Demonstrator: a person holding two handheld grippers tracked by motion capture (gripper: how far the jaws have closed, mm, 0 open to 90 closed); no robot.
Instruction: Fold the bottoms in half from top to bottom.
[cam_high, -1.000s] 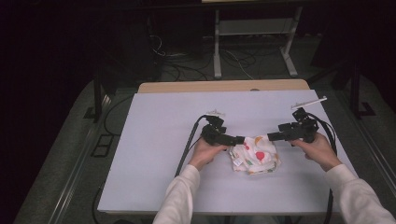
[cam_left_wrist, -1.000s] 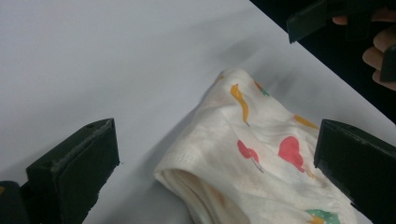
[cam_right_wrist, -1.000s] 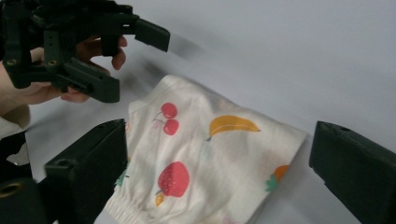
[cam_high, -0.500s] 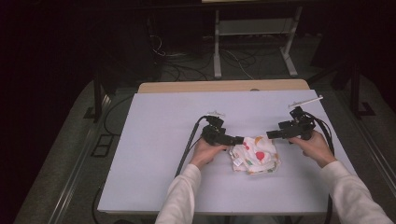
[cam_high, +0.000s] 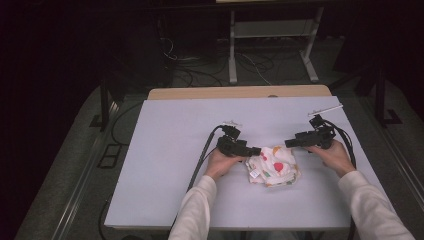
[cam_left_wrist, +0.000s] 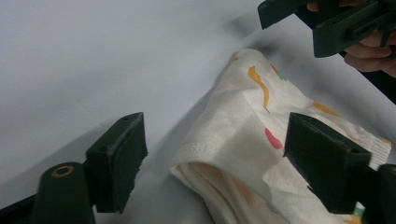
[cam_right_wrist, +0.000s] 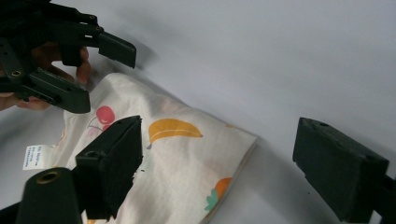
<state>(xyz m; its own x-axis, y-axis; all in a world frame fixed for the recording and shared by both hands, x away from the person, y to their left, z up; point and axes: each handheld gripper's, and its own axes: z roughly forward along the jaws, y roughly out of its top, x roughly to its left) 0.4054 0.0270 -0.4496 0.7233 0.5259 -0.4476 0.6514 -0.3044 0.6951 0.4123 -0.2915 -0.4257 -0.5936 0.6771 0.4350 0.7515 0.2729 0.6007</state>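
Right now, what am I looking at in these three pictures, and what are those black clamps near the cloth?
A person sits at a white table with a hand-held gripper in each hand. The high view looks down from above. The other two come from cameras riding on each tool, looking along its black jaws. Between them lies a folded fruit-print cloth. The left hand-held gripper has been closing, one cloth corner between its jaws, not yet pinched. The right hand-held gripper, also closing, stands open at the opposite edge. Nothing is held yet.
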